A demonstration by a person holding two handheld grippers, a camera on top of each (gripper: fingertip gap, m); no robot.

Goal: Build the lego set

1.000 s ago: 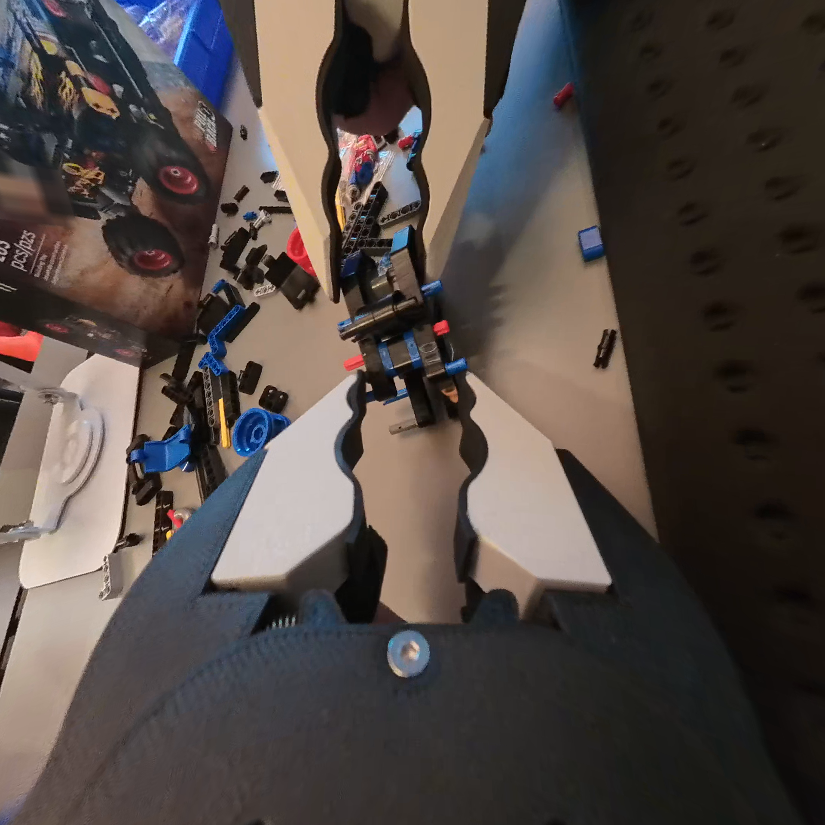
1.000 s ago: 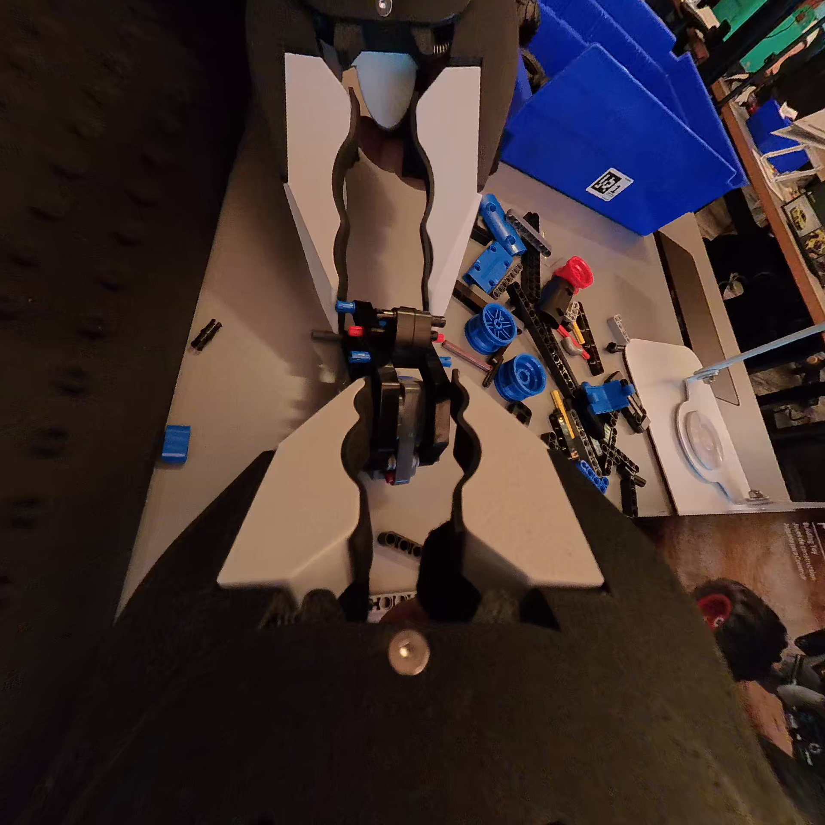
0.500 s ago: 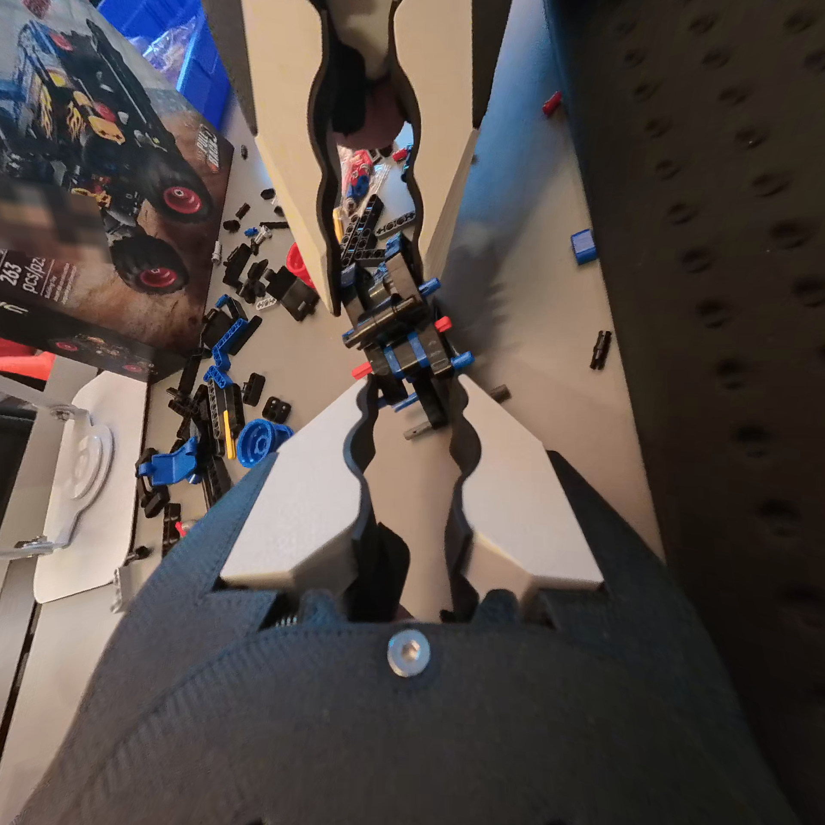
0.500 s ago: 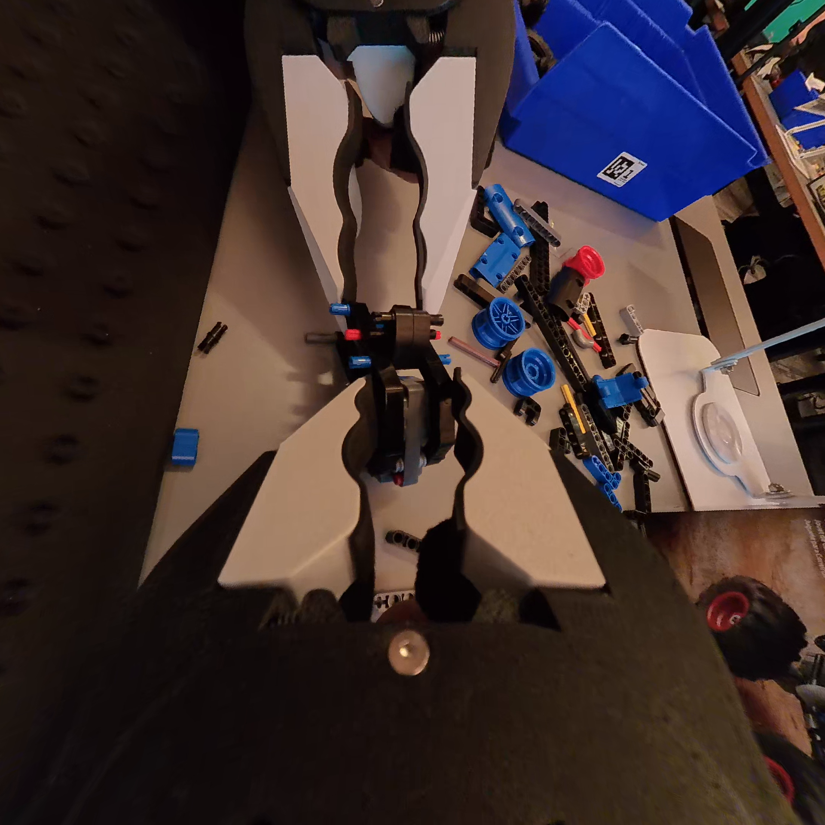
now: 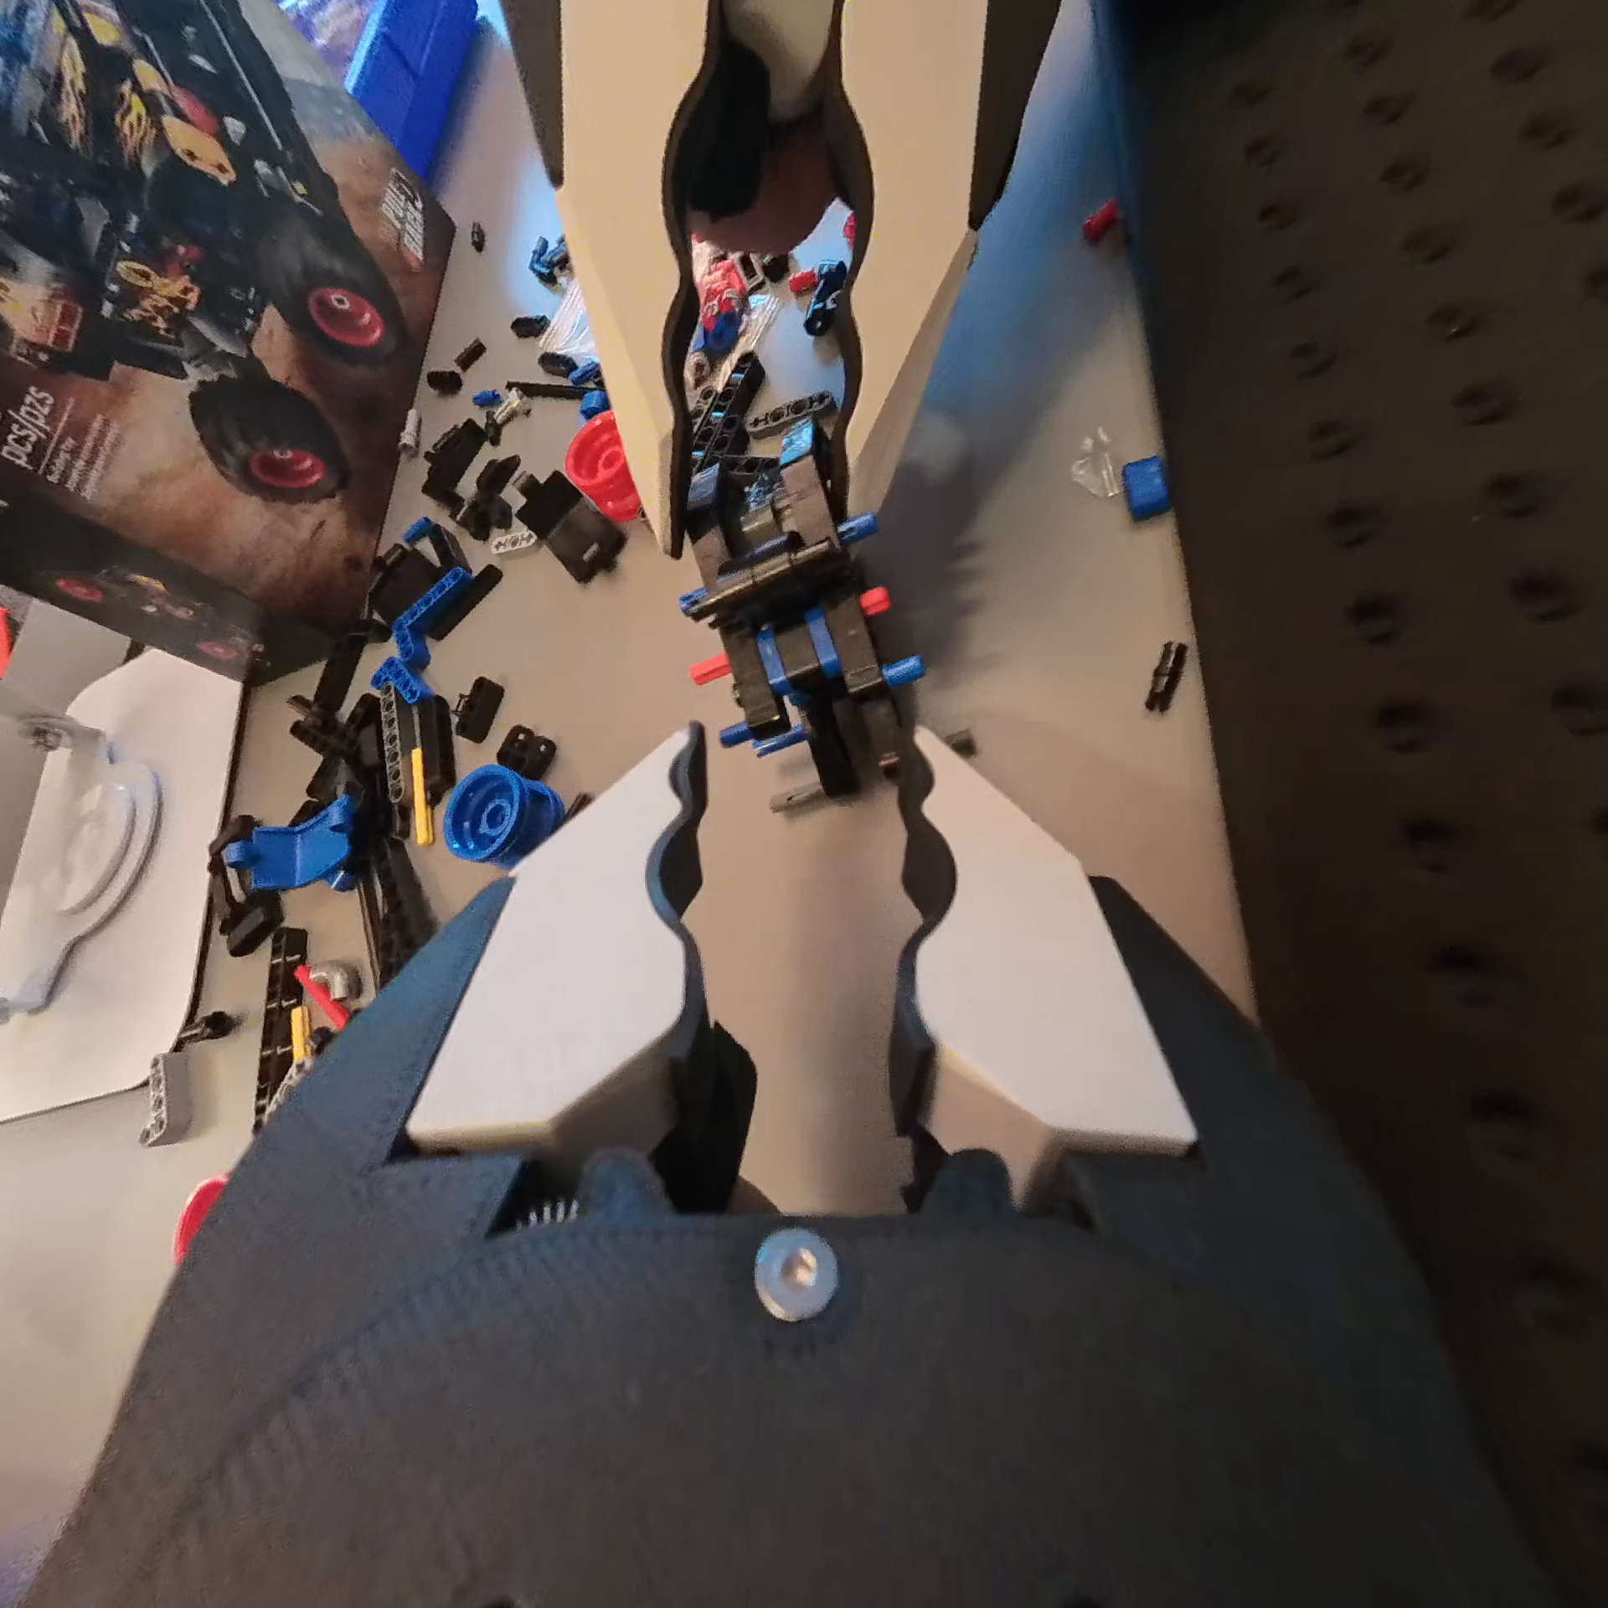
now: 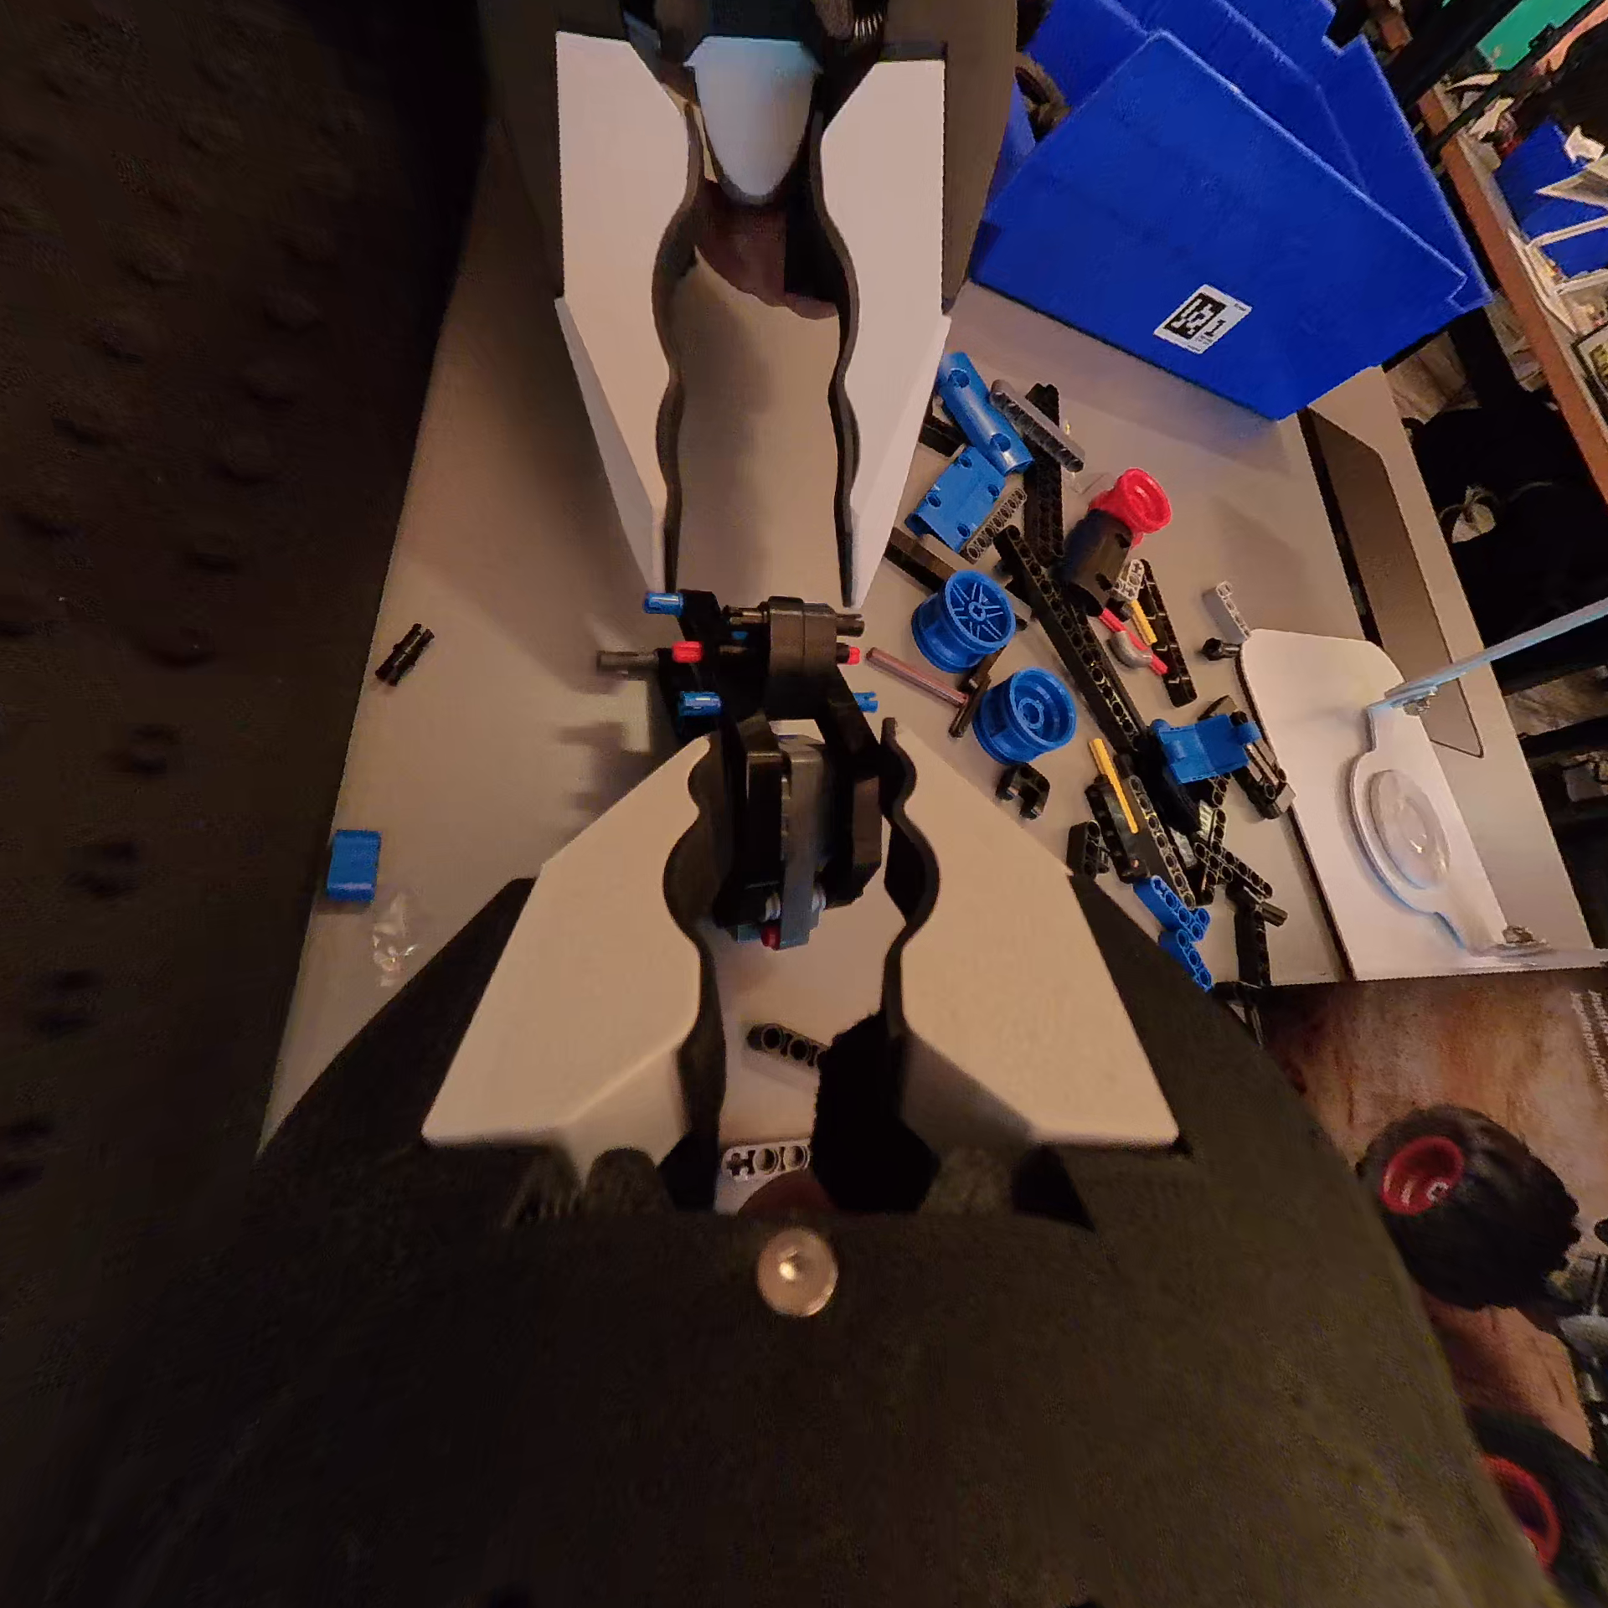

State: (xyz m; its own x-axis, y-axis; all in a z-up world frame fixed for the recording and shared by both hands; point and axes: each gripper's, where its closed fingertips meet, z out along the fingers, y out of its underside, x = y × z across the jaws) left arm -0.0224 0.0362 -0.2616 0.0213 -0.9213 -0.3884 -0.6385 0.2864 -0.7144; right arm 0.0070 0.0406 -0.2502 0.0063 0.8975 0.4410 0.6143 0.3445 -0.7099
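Note:
A partly built Lego assembly of black beams with blue and red pins hangs between the two grippers above the grey table. My right gripper is shut on its black and grey end; in the left wrist view it comes in from the top. My left gripper is open. Its fingertips flank the assembly's other end, with a gap on the left side. In the right wrist view the left gripper reaches in from the top.
Loose beams and pins, two blue wheel hubs and a red hub lie beside the grippers. The set box, blue bins and a white plate stand beyond. A dark dimpled mat borders the table, near a small blue tile. The small blue tile lies around 8 cm away from my right fingertips. Seen from the left wrist view as well.
The left jaws drew in a little on the assembly's end half a second ago and stand wider apart now. The right gripper keeps its hold and has barely moved.

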